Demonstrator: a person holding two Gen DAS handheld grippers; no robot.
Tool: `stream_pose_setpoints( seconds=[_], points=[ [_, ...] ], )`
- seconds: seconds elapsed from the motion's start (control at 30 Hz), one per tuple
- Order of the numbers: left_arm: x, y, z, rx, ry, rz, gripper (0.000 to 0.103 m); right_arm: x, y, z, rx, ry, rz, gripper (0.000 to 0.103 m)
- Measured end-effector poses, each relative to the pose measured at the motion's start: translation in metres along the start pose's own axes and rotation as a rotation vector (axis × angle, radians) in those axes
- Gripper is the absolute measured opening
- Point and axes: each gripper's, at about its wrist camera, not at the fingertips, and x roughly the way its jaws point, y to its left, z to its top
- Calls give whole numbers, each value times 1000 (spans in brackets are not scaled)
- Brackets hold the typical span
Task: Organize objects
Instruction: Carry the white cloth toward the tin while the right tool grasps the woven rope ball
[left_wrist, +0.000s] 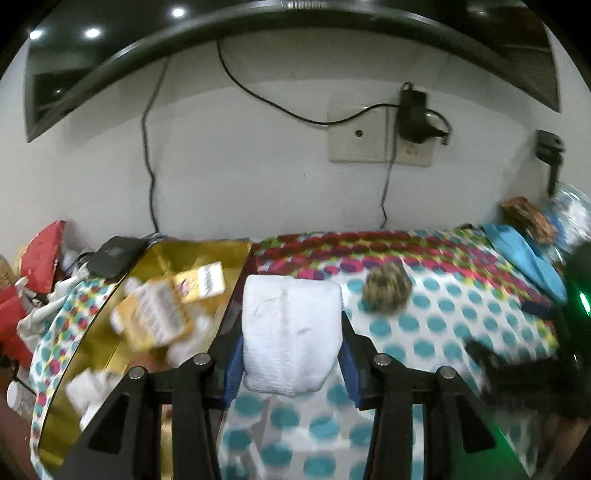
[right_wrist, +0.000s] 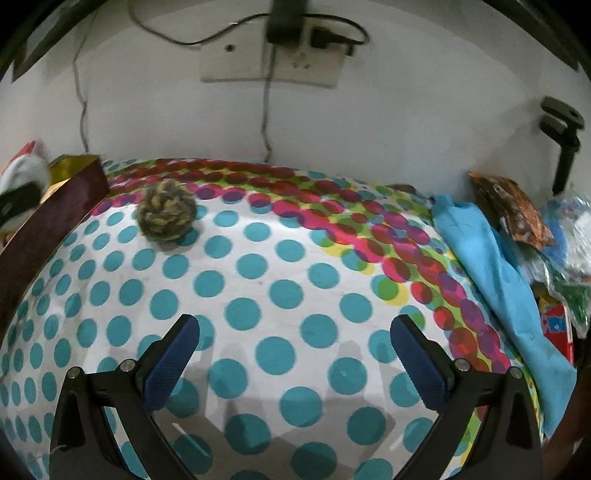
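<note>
My left gripper (left_wrist: 291, 332) is shut on a folded white cloth (left_wrist: 291, 332) and holds it above the polka-dot cover, just right of a gold-lined box (left_wrist: 92, 343). The box holds yellow packets (left_wrist: 159, 314) and white items. A brown-yellow yarn ball (left_wrist: 387, 288) lies on the cover beyond the cloth; it also shows in the right wrist view (right_wrist: 166, 214) at the far left. My right gripper (right_wrist: 295, 350) is open and empty above the dotted cover (right_wrist: 280, 295). The box's dark side (right_wrist: 48, 229) shows at that view's left edge.
A blue cloth (right_wrist: 491, 280), a brown packet (right_wrist: 513, 210) and plastic bags (right_wrist: 569, 251) lie along the right edge. Red boxes (left_wrist: 40, 254) and clutter sit left of the gold box. A wall with a socket (left_wrist: 380, 136) and cables stands behind.
</note>
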Motion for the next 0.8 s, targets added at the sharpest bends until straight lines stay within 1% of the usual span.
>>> stream_pose_setpoints(
  seconds=[0.07,0.23,0.37,0.47,0.57,0.6,0.63,0.7,0.73,0.77,0.8],
  points=[
    [-16,-1,-15,-14,-14,-12,45,-3,9,3,-6,-21,41,103],
    [-55,6,-51,-48,-28,-20,45,-3,38,22,-9,-42,85,103],
    [-72,13,-71,-90,-17,-28,45,3,62,43,-56,-76,53,103],
    [-78,19,-83,-119,-6,-37,45,17,75,57,-72,-69,59,103],
    [-80,23,-93,-134,11,-46,45,32,78,64,-61,-47,55,102],
    [-78,23,-95,-131,21,-53,45,37,78,66,-51,-42,58,91],
    [-78,24,-97,-127,25,-49,45,40,77,67,-42,-37,56,68],
    [-78,26,-97,-129,21,-46,45,48,76,69,-5,-8,111,54],
    [-78,27,-97,-135,22,-52,45,48,77,70,6,-7,125,47],
    [-78,28,-97,-138,22,-47,45,47,82,71,-2,-9,127,44],
    [-78,28,-96,-135,20,-43,45,47,85,71,-14,-9,121,44]
  ],
)
